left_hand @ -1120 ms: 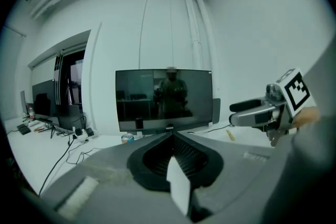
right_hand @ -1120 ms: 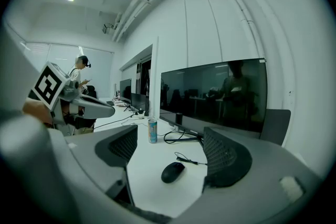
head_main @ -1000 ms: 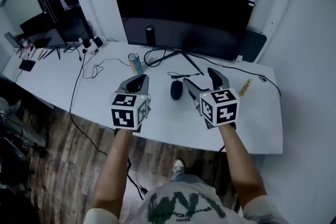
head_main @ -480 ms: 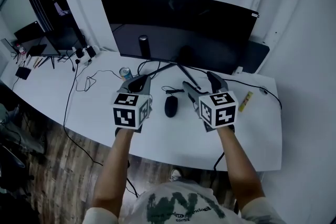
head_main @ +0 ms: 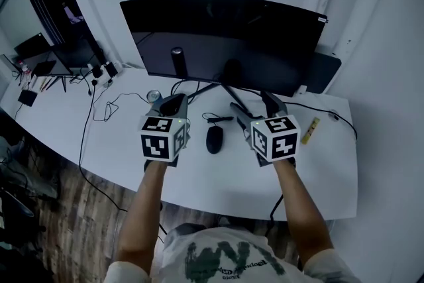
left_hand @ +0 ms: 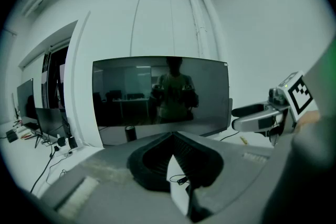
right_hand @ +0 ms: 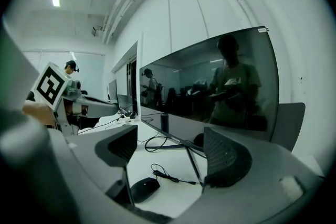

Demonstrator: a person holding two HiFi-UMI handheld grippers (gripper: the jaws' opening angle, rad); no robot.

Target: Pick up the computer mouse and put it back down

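Head view, with both gripper views: hazards before the pick. The computer mouse (head_main: pixel 214 139) lies flat on the white worktop (head_main: pixel 218 179), between the left tool (head_main: pixel 171 103) and the right tool (head_main: pixel 252 106), in front of the monitor (head_main: pixel 222 36), and neither tool touches it.

In the right gripper view the right tool's jaws stand released, wide apart, with nothing between them. The mouse (right_hand: pixel 144 189) sits low and left of the gap, near one jaw rather than centred. In the left gripper view the left tool (left_hand: pixel 172 136) is clenched, pad tips meeting on nothing.

Likely faults:
- Closing while off-centre would shove the mouse sideways instead of gripping it.
- The smooth, domed shell may slip from the pads if held high on its curve.
- A thin cable (head_main: pixel 220 118) lies just behind the mouse, toward the monitor stand (head_main: pixel 228 86). Whether it joins the mouse cannot be told. It could be pinched by a jaw or drag on a lift.
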